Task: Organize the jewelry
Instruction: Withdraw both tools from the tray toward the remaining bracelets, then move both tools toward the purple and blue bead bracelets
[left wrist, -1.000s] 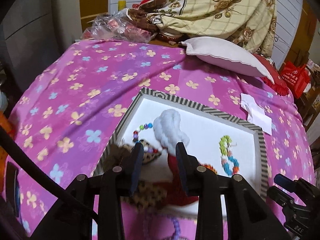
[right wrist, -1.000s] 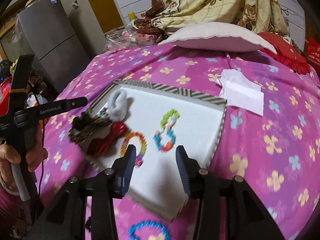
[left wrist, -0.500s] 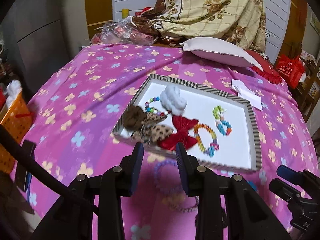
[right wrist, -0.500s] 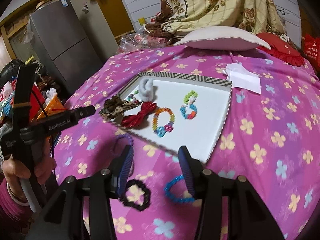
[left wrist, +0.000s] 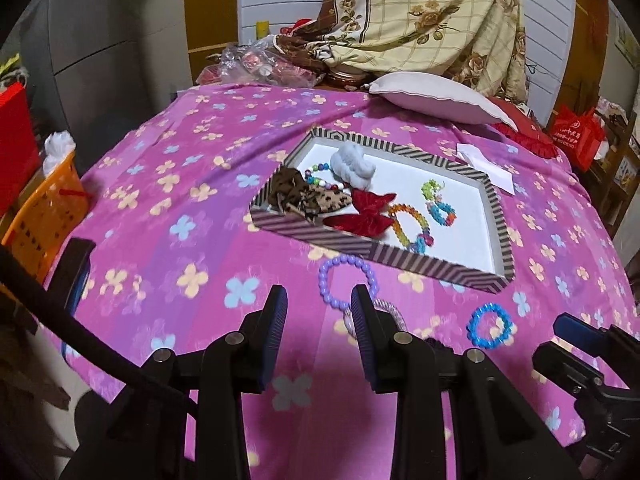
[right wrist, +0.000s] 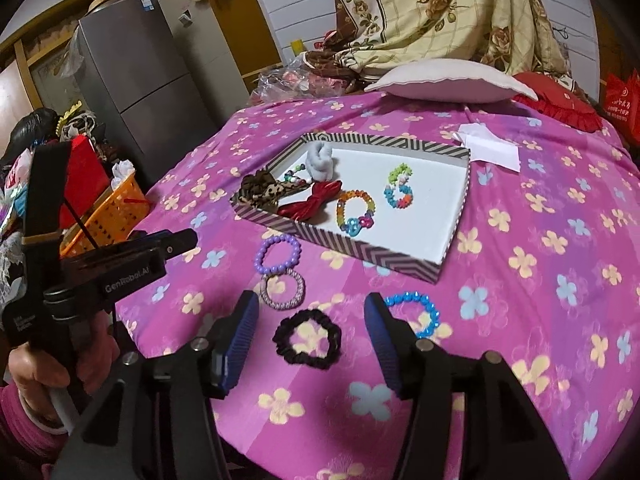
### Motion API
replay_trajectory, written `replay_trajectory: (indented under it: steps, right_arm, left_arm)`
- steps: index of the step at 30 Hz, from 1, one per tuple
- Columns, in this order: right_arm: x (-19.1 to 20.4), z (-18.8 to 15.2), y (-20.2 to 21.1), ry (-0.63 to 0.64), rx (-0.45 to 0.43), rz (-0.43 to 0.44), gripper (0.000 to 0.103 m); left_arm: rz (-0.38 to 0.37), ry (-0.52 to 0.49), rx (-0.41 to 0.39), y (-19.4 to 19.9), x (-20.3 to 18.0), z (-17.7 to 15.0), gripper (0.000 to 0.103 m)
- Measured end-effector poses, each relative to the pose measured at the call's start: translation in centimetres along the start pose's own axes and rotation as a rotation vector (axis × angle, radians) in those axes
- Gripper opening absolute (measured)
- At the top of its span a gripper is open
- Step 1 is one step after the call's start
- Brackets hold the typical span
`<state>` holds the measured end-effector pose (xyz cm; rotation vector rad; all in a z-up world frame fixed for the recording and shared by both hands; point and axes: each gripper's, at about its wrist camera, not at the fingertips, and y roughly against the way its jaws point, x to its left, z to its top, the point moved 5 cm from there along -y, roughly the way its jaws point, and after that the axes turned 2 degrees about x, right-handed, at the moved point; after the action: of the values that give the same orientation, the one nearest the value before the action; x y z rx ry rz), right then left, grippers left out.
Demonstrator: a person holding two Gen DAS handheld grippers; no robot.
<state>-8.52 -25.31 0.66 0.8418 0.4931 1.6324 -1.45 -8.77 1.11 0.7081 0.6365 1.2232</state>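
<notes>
Pink flowered bedspread (right wrist: 520,280) is your surface; pillow, folded blanket and clutter sit at the far end.

Striped-rim cardboard tray with a white floor (right wrist: 404,262) sits mid-bed. Already in it:
- leopard-print fabric scrunchie (right wrist: 260,190), near-left corner
- red velvet bow (right wrist: 316,200), just beside it
- white fluffy scrunchie (right wrist: 320,162), far side
- multicoloured bead string (left wrist: 320,174), partly under the white one
- rainbow bead bracelet (right wrist: 356,212)
- green-and-blue bead bracelet (right wrist: 398,188)

Still loose on the bedspread, all on your side of the tray:
- lilac round-bead bracelet (right wrist: 278,254), near the tray's front rim
- pale sparkly hair band (right wrist: 282,290), touching the lilac one
- black fabric scrunchie (right wrist: 308,338)
- bright blue bead bracelet (right wrist: 416,312)

So I'd call it roughly six in, four out, a bit past halfway, assuming the tray is the destination.

Tongs:
- Right tongs (right wrist: 310,334): jaws apart, have just been opening, nothing gripped. The black scrunchie lines up between the pads in the wrist view, pads not on it. Looks like your next pick.
- Left tongs (left wrist: 318,332): jaws apart, empty, hovering above the bedspread. Lilac bracelet and sparkly band lie just ahead of the right-hand pad.

Flat beads on soft cloth: expect the pads to catch fabric.
</notes>
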Motion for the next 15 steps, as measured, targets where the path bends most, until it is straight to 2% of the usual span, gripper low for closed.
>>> replay_trajectory:
  steps: [15]
  right_arm:
    - [1.2, -1.7, 1.7, 0.017, -0.01, -0.014, 0.065]
  left_arm:
    - [0.021, -0.004, -0.025, 2.3, 0.0, -2.7, 0.042]
